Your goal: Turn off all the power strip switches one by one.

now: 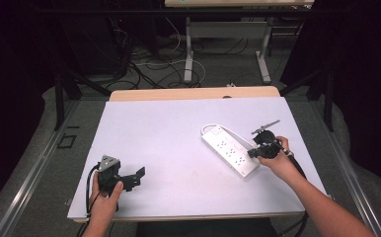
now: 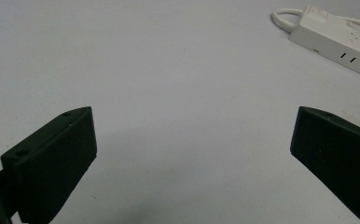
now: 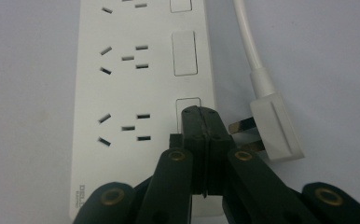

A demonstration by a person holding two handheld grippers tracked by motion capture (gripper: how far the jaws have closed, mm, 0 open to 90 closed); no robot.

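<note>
A white power strip (image 1: 229,150) lies slantwise on the right half of the table, with several socket groups and a row of rocker switches (image 3: 185,53). Its white plug (image 3: 273,128) lies loose beside it, prongs towards the strip, on a white cable (image 3: 248,37). My right gripper (image 1: 254,152) is at the strip's near right side. In the right gripper view it (image 3: 200,114) is shut with nothing between the jaws, its tips over the nearest switch. My left gripper (image 1: 135,177) rests at the front left, open and empty (image 2: 192,126), pointing towards the strip (image 2: 341,39).
A white sheet (image 1: 169,128) covers the tabletop, with a wooden edge (image 1: 193,93) showing at the back. Behind the table, dark cables (image 1: 154,64) lie on the floor around another table's legs (image 1: 188,49).
</note>
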